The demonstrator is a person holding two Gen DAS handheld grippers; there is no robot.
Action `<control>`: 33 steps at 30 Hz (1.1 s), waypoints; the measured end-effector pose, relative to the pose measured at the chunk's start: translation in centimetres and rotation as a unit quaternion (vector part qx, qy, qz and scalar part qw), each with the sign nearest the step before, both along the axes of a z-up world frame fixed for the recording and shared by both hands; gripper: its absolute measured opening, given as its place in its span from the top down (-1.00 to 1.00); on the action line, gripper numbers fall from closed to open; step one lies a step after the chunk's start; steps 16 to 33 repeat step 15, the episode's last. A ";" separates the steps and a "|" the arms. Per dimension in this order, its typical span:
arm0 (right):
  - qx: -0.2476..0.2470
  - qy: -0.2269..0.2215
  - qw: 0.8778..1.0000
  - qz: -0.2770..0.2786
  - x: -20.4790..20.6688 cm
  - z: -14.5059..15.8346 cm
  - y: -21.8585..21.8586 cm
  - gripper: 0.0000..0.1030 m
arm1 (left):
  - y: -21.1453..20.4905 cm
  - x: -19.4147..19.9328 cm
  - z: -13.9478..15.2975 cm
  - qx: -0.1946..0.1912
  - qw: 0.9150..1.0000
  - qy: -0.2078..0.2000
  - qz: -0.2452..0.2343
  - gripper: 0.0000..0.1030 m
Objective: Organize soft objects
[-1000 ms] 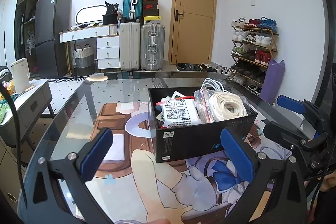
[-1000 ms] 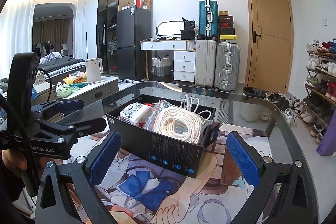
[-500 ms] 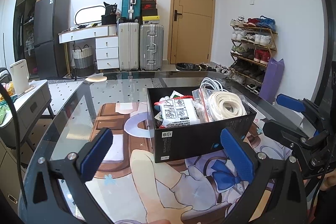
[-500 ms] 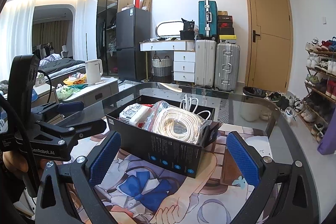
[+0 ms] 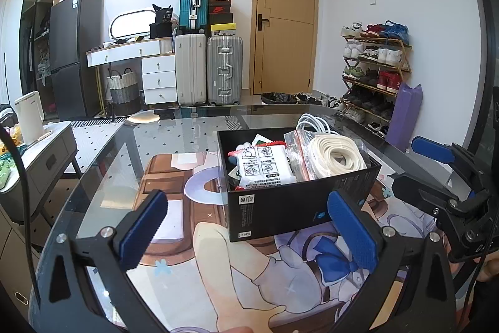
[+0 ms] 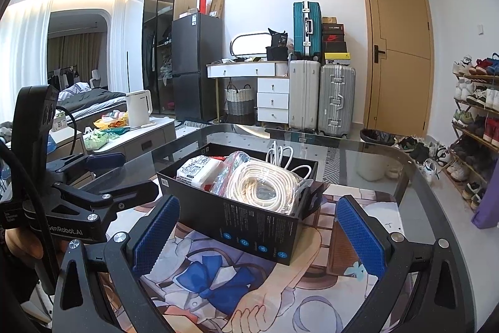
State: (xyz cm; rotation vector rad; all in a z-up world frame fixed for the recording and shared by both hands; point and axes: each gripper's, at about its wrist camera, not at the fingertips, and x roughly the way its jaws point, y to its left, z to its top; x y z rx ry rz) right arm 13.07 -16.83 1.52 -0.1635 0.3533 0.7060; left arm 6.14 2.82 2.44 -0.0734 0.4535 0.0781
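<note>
A black cardboard box (image 5: 299,205) (image 6: 249,223) stands on the printed mat on the glass table. It holds a white wipes pack (image 5: 265,167) (image 6: 199,170), a bagged coil of white rope (image 5: 333,155) (image 6: 265,186) and a white cable (image 5: 312,120) (image 6: 280,152). My left gripper (image 5: 249,233) is open and empty, in front of the box. My right gripper (image 6: 255,236) is open and empty, near the box's right front corner. Each gripper shows in the other's view, the right (image 5: 443,177) and the left (image 6: 103,177).
The glass table (image 5: 187,127) has a rounded far edge. An anime desk mat (image 5: 218,264) covers its near part. A side cabinet with a white kettle (image 5: 29,117) stands left. Suitcases (image 5: 205,67), a door and a shoe rack (image 5: 374,77) line the back wall.
Both grippers stay open and almost still. The views shift only slightly; the box and its contents have not moved.
</note>
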 end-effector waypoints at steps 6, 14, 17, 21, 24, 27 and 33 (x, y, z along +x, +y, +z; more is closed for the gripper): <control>0.002 0.000 1.000 0.000 -0.2 0.1 -0.1 -0.99 | 0.0 0.0 0.0 0.002 1.000 -0.001 0.000 -1.00; 0.003 0.001 1.000 0.002 -0.1 0.1 0.0 -0.99 | 0.1 -0.2 -0.1 0.005 1.000 -0.003 -0.004 -1.00; 0.003 0.001 1.000 0.002 -0.2 0.1 0.0 -0.99 | 0.1 -0.2 -0.1 0.004 1.000 -0.003 -0.004 -1.00; 0.003 0.001 1.000 0.002 -0.2 0.1 0.0 -0.99 | 0.1 -0.2 -0.1 0.004 1.000 -0.003 -0.004 -1.00; 0.003 0.001 1.000 0.002 -0.2 0.1 0.0 -0.99 | 0.1 -0.2 -0.1 0.004 1.000 -0.003 -0.004 -1.00; 0.003 0.001 1.000 0.002 -0.2 0.1 0.0 -0.99 | 0.1 -0.2 -0.1 0.004 1.000 -0.003 -0.004 -1.00; 0.003 0.001 1.000 0.002 -0.2 0.1 0.0 -0.99 | 0.1 -0.2 -0.1 0.004 1.000 -0.003 -0.004 -1.00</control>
